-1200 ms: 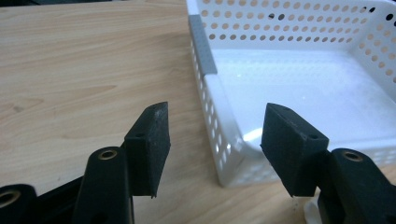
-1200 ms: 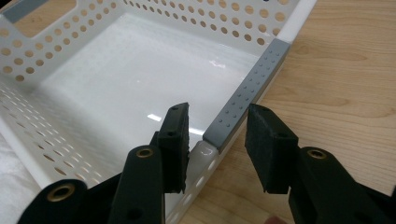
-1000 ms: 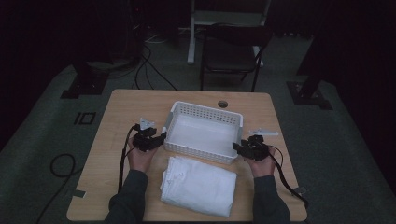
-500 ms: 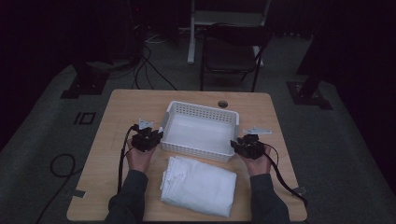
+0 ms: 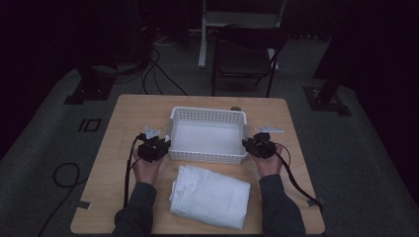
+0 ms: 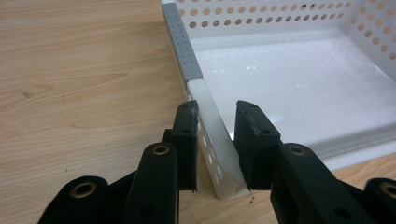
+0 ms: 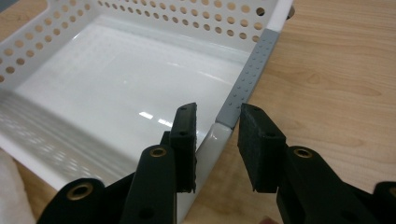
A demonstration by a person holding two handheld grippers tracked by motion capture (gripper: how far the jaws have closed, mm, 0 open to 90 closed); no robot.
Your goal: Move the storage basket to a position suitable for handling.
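Observation:
A white perforated basket [image 5: 207, 112] stands empty in the middle of the wooden table [image 5: 123, 118]. My left gripper [image 5: 165, 146] is at its left side. In the left gripper view the jaws straddle the basket's rim [image 6: 184, 51] near a corner, and my left gripper [image 6: 215, 116] is shut on it. My right gripper [image 5: 245, 144] is at the basket's right side. My right gripper [image 7: 217, 119] has just been closing, with the rim by the grey strip [image 7: 252, 70] between its pads. A folded white cloth [image 5: 210, 196] lies in front of the basket, between the forearms.
A dark chair [image 5: 244, 54] stands beyond the table's far edge. The tabletop has a small round hole [image 5: 236, 108] just behind the basket. Cables [image 5: 64, 173] lie on the floor at the left. Bare wood lies left and right of the basket.
My right gripper has moved left up to the basket's right side. Both grippers' jaws have closed onto the basket's rims. The left hand has stayed in place.

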